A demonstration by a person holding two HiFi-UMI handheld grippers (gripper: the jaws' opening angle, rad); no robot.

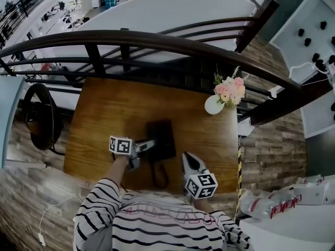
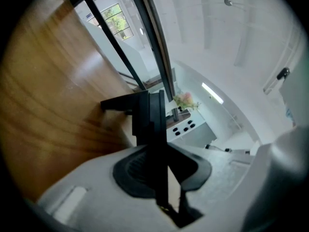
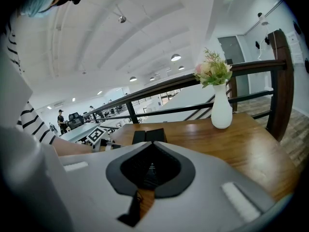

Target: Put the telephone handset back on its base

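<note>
A black telephone base point(image 1: 163, 137) sits in the middle of the wooden table point(image 1: 104, 114). Its handset point(image 2: 147, 115) is a dark bar running away between the jaws of my left gripper point(image 2: 157, 151), which is shut on it. In the head view the left gripper point(image 1: 148, 145) sits at the base's left side. I cannot tell whether the handset rests in its cradle. A dark cord point(image 1: 159, 178) loops from the phone toward the near edge. To the right of the cord my right gripper point(image 1: 187, 158) is shut and empty, and it points at the telephone base point(image 3: 149, 136).
A white vase of pink flowers point(image 1: 222, 97) stands at the table's far right corner. A dark curved railing point(image 1: 157, 41) runs behind the table. A black chair point(image 1: 39, 116) is on the floor to the left. My striped sleeves cover the near edge.
</note>
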